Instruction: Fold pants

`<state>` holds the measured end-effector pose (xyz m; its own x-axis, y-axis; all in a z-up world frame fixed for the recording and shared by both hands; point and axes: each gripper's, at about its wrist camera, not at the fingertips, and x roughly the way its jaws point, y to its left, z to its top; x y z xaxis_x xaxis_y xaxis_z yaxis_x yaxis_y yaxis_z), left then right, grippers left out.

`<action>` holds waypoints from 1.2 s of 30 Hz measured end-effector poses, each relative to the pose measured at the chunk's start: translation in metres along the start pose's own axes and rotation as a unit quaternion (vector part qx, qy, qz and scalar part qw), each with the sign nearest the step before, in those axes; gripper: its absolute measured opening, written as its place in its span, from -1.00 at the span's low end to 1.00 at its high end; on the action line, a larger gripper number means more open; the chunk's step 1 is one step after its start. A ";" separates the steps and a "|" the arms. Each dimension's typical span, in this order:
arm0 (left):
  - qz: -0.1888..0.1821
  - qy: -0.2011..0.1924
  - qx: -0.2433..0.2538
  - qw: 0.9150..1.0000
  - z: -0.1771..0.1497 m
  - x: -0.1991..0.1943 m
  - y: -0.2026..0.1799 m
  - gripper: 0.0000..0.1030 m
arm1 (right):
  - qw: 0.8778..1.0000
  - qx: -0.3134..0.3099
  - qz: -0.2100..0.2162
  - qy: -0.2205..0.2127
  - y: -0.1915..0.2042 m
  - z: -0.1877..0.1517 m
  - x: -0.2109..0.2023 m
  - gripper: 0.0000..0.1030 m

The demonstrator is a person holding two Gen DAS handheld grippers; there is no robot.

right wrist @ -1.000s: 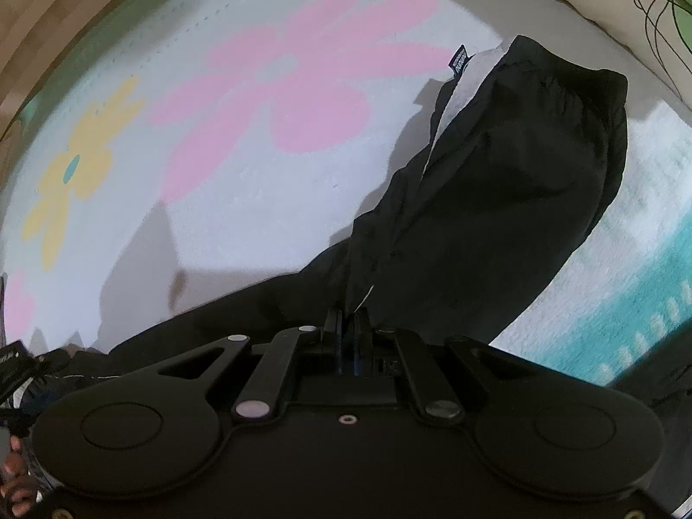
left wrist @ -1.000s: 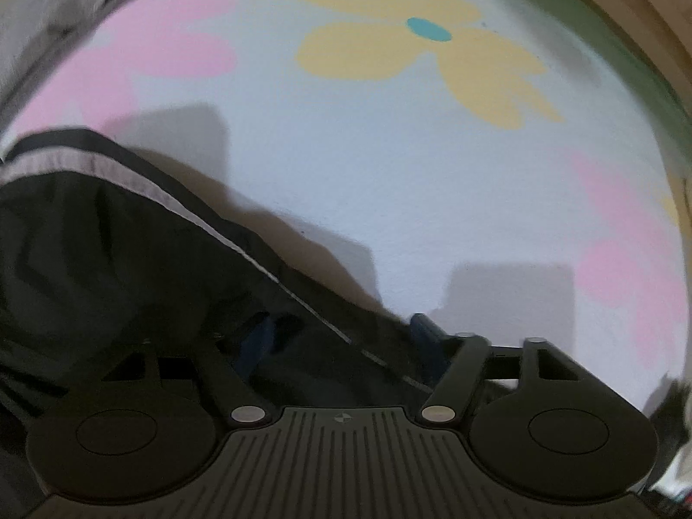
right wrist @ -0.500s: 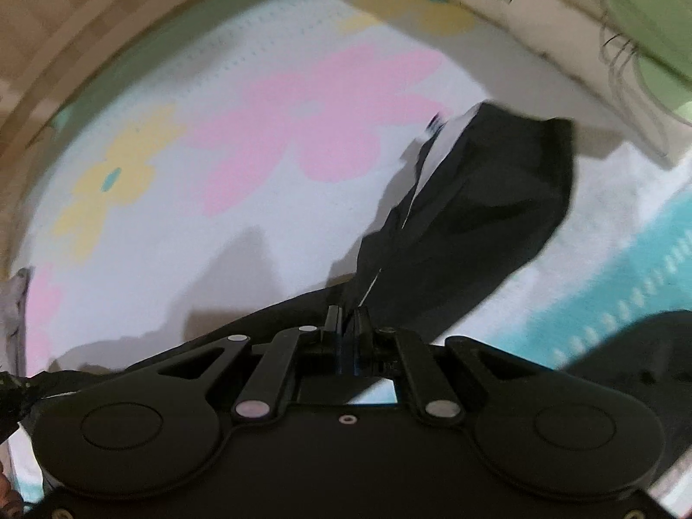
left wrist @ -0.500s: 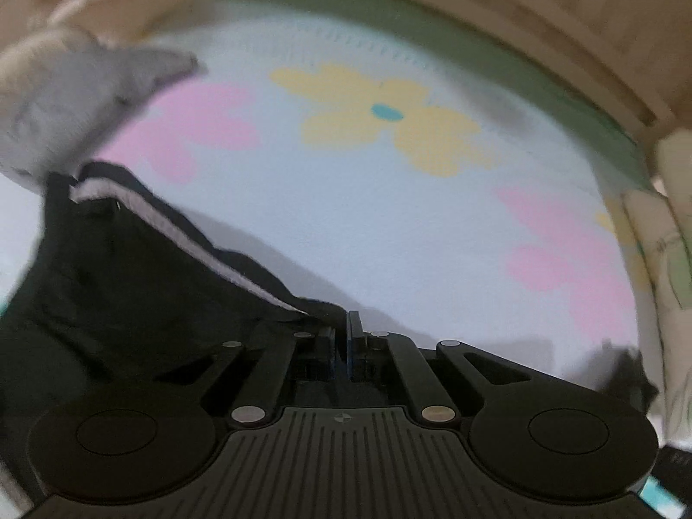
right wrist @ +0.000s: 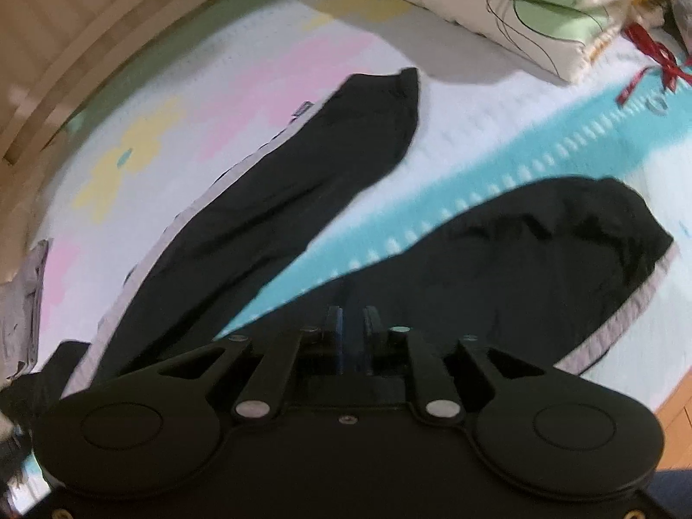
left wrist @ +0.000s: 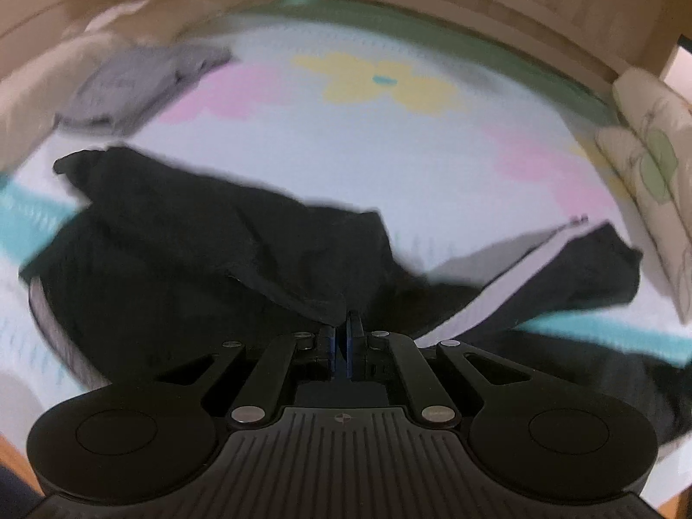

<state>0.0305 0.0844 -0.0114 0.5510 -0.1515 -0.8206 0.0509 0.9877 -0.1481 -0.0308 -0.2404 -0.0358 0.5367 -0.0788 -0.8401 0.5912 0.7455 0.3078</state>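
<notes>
A: What is underneath everything?

B: A pale mat [left wrist: 389, 164] printed with pink and yellow flowers and a teal band, wood floor at its edges.

A: And the pants [right wrist: 277, 199]?

B: Black, with a grey side stripe, spread across the mat. Ahead of the right fingers [right wrist: 334, 324] one leg runs up and to the left, the other bulges out to the right.

A: Other things?

B: A cream pillow [right wrist: 497, 4] with green leaves far ahead, and a folded grey garment [left wrist: 142, 82] far ahead-left of the left fingers [left wrist: 329, 337].

A: The grip?

B: Left gripper [left wrist: 343, 328] clenched on a pinch of black cloth. Right gripper [right wrist: 352, 324] slightly parted; whether it grasps cloth I cannot tell.
</notes>
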 end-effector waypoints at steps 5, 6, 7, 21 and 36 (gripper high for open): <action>0.007 0.042 -0.002 0.999 -0.027 0.027 0.009 -0.91 | 1.000 -0.022 -0.015 -0.014 0.022 0.003 0.011 0.13; 0.008 0.051 -0.001 0.999 -0.030 0.033 0.012 -0.91 | 0.999 -0.031 -0.019 -0.018 0.026 0.005 0.014 0.35; 0.007 0.059 -0.003 0.998 -0.032 0.039 0.014 -0.91 | 0.999 -0.040 -0.021 -0.023 0.032 0.007 0.017 0.36; -0.025 0.073 -0.036 0.996 -0.028 0.060 0.037 -0.89 | 0.985 -0.125 -0.116 -0.035 0.131 0.056 0.124 0.33; -0.034 0.071 -0.035 0.996 -0.042 0.048 0.043 -0.88 | 0.984 -0.119 -0.134 0.001 0.119 0.064 0.139 -0.85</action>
<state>0.0237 0.1179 -0.0804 0.4237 -0.2269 -0.8769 0.0240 0.9706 -0.2395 0.1525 -0.2052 -0.0874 0.3796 -0.2915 -0.8780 0.5529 0.8324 -0.0373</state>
